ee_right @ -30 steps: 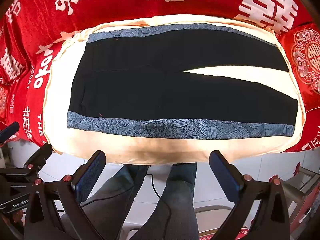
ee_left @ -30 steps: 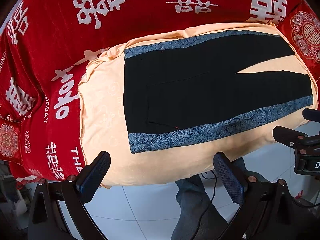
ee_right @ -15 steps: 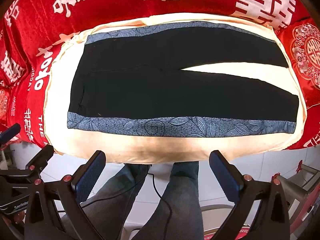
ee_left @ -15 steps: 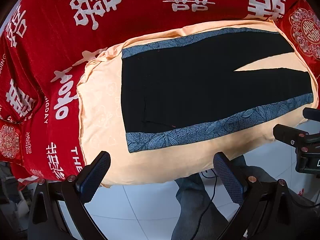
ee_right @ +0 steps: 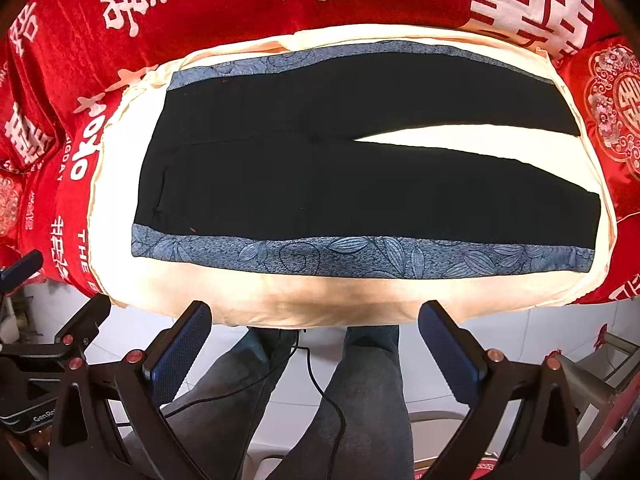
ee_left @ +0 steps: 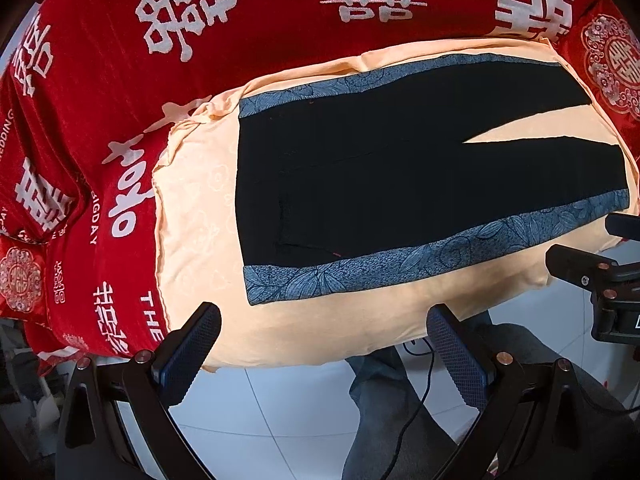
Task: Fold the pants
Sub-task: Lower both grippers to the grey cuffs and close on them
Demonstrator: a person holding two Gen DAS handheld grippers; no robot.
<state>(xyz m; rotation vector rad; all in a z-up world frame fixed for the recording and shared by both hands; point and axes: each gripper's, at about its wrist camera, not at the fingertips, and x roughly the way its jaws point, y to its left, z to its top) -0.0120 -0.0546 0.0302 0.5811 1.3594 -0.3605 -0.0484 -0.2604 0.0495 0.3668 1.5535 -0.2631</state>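
Black pants with blue leaf-patterned side stripes lie flat and unfolded on a cream cushion. The waistband is at the left and the two legs spread apart to the right. My left gripper hangs open just off the cushion's near edge, below the waist end, with nothing between its fingers. My right gripper is open too, off the near edge below the middle of the pants, empty. Neither touches the fabric.
A red bedspread with white characters surrounds the cushion. White tiled floor, a person's jean-clad legs and a black cable lie below the grippers. The right gripper's body shows at the left wrist view's right edge.
Both views have shifted slightly; the pants sit a little closer and lower in frame. Both grippers stay open and the pants have not moved.
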